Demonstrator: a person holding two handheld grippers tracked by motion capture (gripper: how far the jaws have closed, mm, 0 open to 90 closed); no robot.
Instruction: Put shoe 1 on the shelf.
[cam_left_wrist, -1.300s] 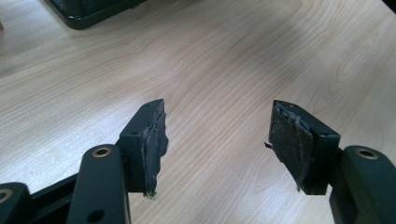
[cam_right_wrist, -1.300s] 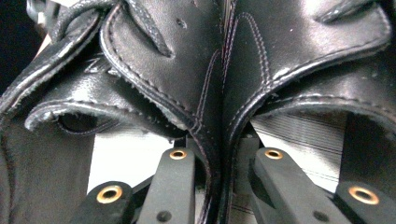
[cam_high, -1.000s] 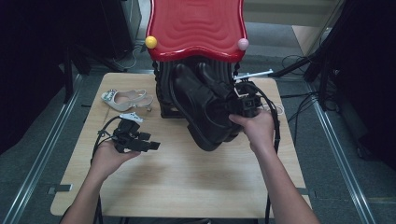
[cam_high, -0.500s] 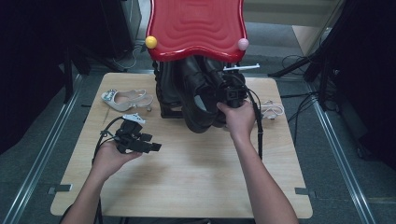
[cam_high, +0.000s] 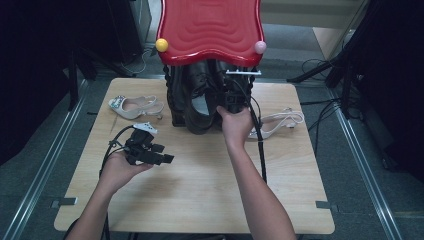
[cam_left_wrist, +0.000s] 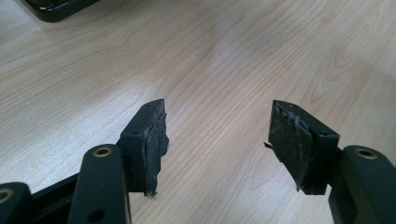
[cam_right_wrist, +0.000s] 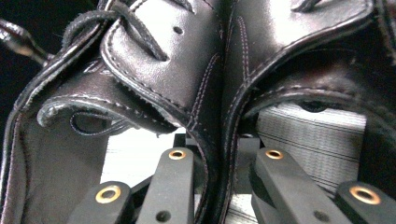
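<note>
Under the red shelf (cam_high: 210, 30) at the table's far edge, the right gripper (cam_high: 231, 100) pinches the 2 black shoes (cam_high: 200, 100) together, its jaws closed on their touching inner collars (cam_right_wrist: 212, 116), one jaw inside each shoe. My worry: the leather is glossy and both walls share 1 pinch, so either shoe could slip free or catch on the rack (cam_high: 175, 107) as it goes in. The left gripper (cam_high: 147, 152) hovers over bare table (cam_left_wrist: 224, 56), jaws wide, nothing between them.
</note>
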